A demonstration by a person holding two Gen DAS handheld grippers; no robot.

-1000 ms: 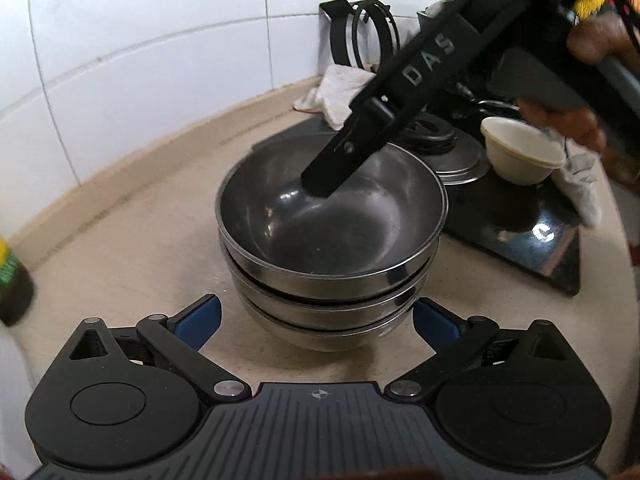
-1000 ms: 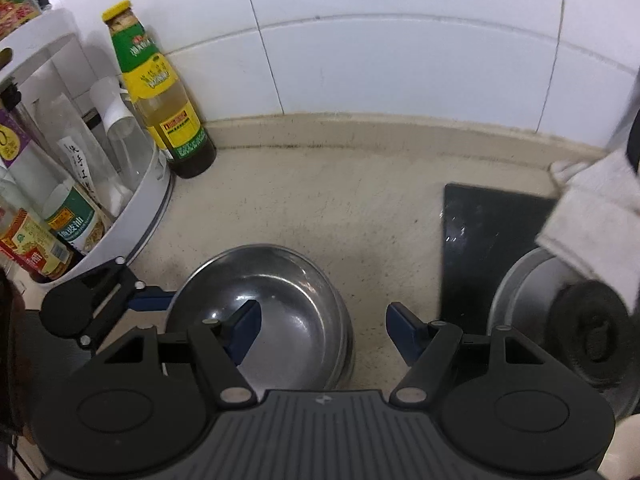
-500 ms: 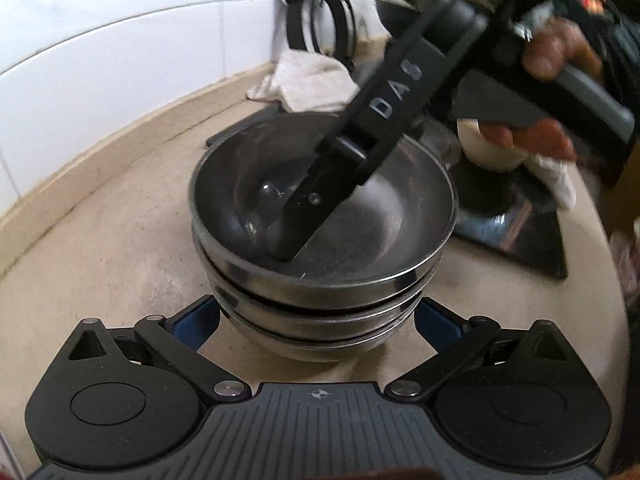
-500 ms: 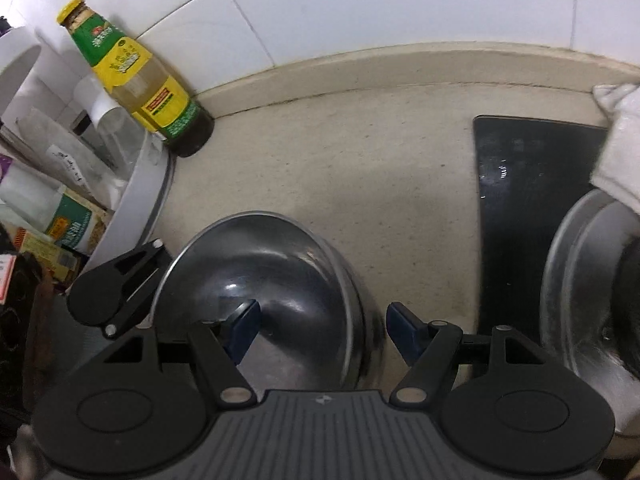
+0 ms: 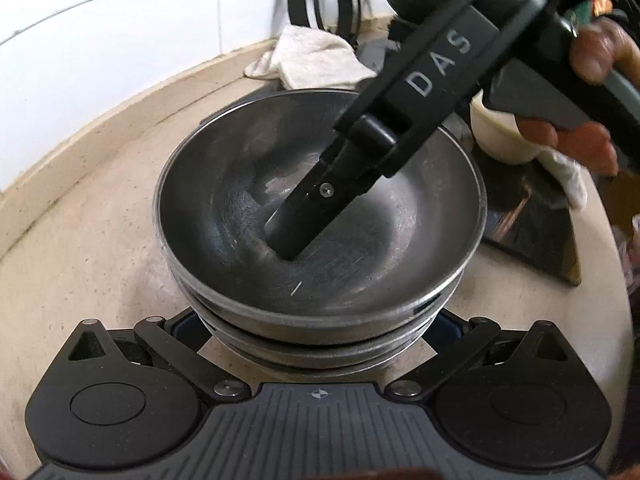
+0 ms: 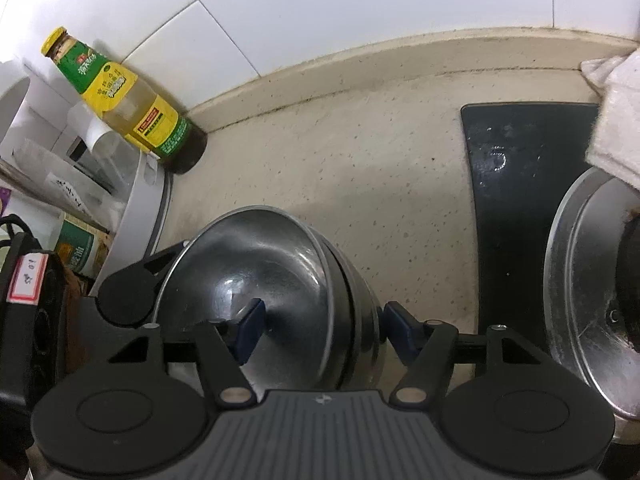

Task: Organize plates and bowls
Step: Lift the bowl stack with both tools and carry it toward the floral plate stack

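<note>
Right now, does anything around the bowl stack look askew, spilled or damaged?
Nothing spilled or broken. The stacked steel bowls nest slightly off-centre, rims stepping right. A white cloth droops over the pot lid on the stove.

Steel bowls [image 5: 248, 208]: three are counted, nested in one stack.
Cream bowl [image 5: 494, 136]: one is seen.
Grippers: two, left gripper [image 5: 316, 330] and right gripper [image 6: 320, 326].
Sauce bottle [image 6: 132, 104]: one.
White cloth [image 5: 316, 60]: one.
Pot lid [image 6: 588, 296]: one.
</note>
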